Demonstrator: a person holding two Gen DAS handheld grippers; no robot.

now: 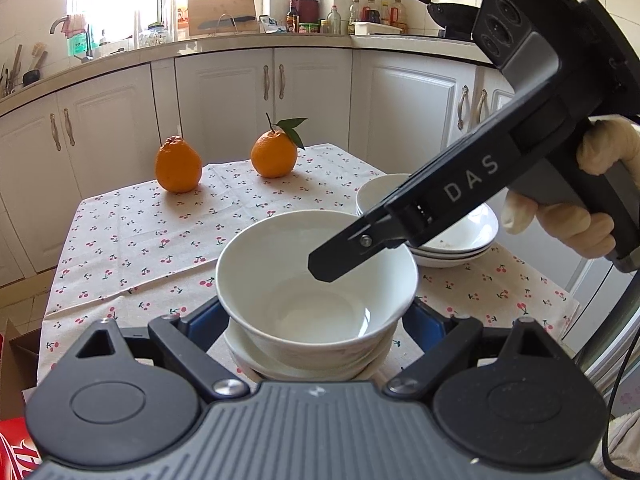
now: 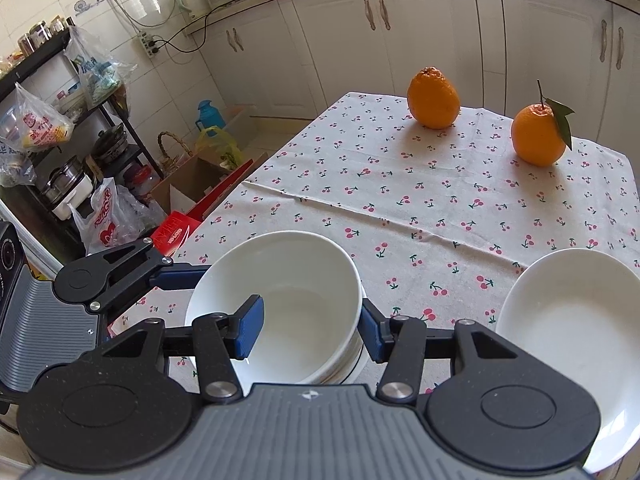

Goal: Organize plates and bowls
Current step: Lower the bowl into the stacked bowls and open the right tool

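You are working on the stack of white bowls [image 1: 316, 344], which is sitting on the cloth-covered table [image 1: 160, 240] directly between the jaws of your left gripper [image 1: 318, 318]. Those jaws are standing wide, one blue pad on each side of the lower bowls, but the flare of the top bowl [image 1: 280, 256] is hiding the contact, so I cannot tell whether they are pressing or only flanking. Your right gripper [image 2: 312, 336] is straddling the stack's right-hand wall. Its jaws are drawn in close, one pad reaching down inside the top bowl and the other lying against the outside of the lower bowls, so it appears to be pinching that wall. The pile of shallow white plates [image 2: 568, 340] is lying just to the right of the right jaws. The two oranges [image 2: 434, 100] are sitting well beyond both pairs of jaws. Glazed ceramic like this is stiff, slick and chip-prone, and a nested stack is probably carrying real weight, so a one-sided rim pinch is risking a slip or a tilt. You are safest taking it low on the outer walls with the left jaws, under the flare, while the right pinch is steadying the rim.
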